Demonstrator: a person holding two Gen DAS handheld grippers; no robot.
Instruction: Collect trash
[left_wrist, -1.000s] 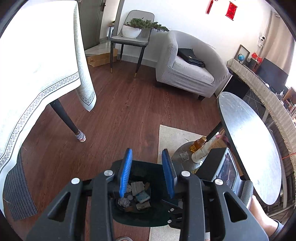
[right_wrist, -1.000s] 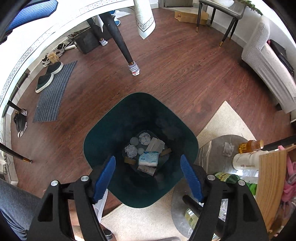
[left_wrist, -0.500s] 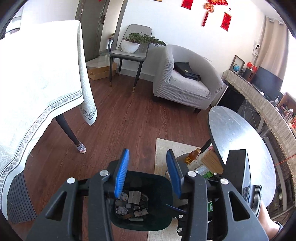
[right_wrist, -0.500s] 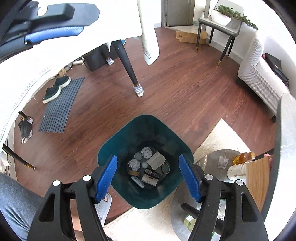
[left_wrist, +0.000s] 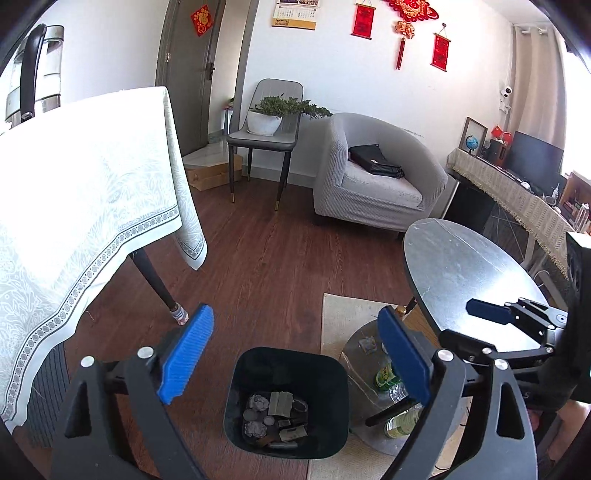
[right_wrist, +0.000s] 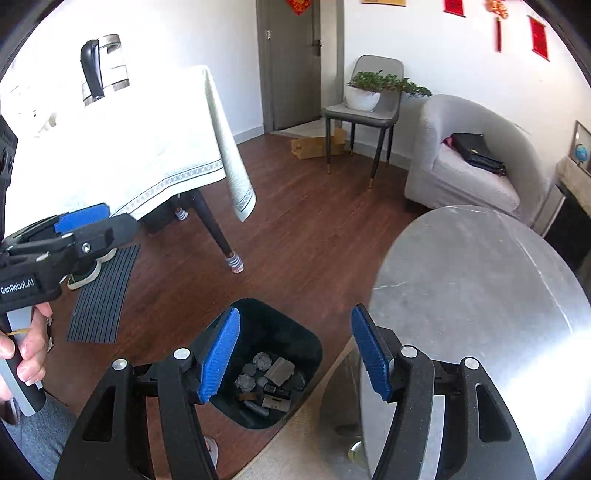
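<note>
A dark green trash bin stands on the wood floor, holding several crumpled papers and wrappers. My left gripper hovers above and in front of it, its jaws opening wide with nothing between the blue pads. My right gripper also hangs above the bin, jaws closing and empty. Each gripper shows in the other's view: a right pad at the right edge, a left pad at the left, with a person's hand on the handle.
A round grey table stands right of the bin, with bottles on its lower shelf and a beige rug beneath. A table with a white cloth is at the left, with a striped mat by it. An armchair stands behind.
Both grippers have risen away from the bin and tilted up, so more of the room shows. The left jaws have spread much wider; the right jaws have narrowed.
</note>
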